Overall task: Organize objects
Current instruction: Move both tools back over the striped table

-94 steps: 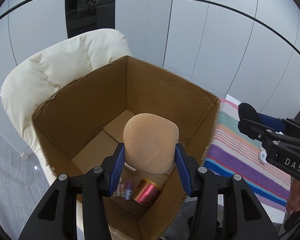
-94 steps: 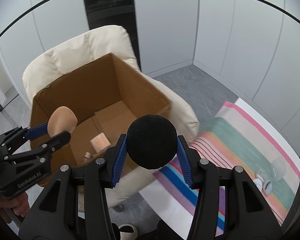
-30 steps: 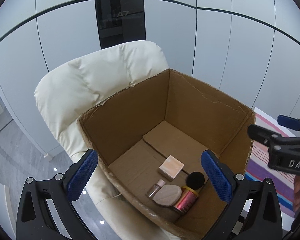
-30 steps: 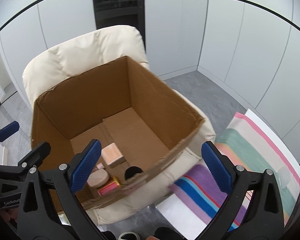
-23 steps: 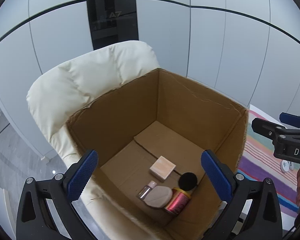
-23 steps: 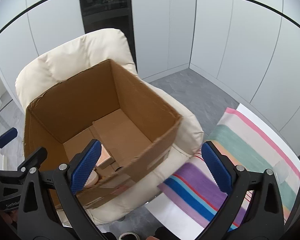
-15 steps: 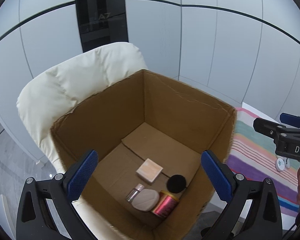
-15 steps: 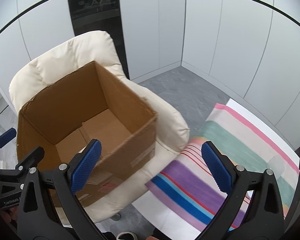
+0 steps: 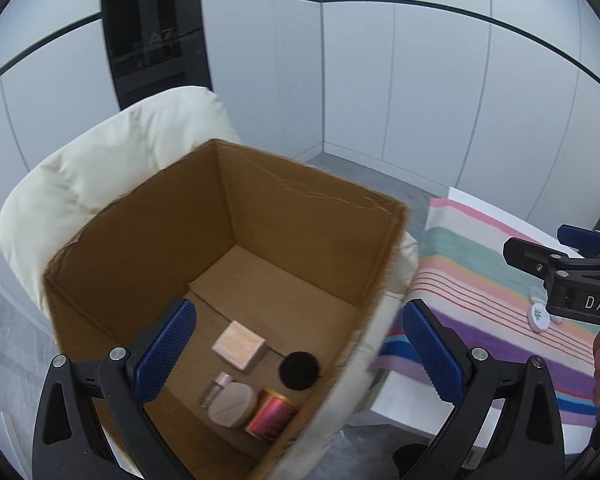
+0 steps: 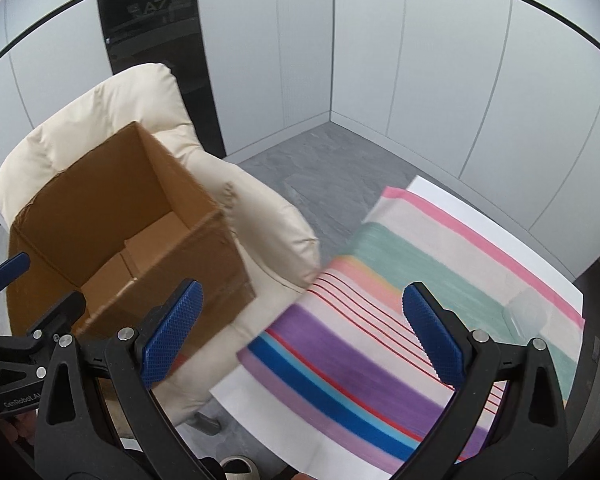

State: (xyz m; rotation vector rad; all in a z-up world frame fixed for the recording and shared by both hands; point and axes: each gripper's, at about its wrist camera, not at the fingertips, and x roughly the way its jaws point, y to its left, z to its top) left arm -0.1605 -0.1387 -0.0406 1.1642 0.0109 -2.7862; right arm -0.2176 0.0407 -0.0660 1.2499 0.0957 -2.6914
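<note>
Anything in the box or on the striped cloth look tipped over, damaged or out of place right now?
Only minor things. In the brown cardboard box, the shiny pink cylindrical container lies on its side, touching the beige rounded sponge. The box's top rim looks a little frayed. A small white round case sits on the striped cloth.

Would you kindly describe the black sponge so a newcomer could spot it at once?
Look into the cardboard box on the cream chair. Near its front right corner lies the black sponge, the only dark, round item among pale and pink ones.
</note>
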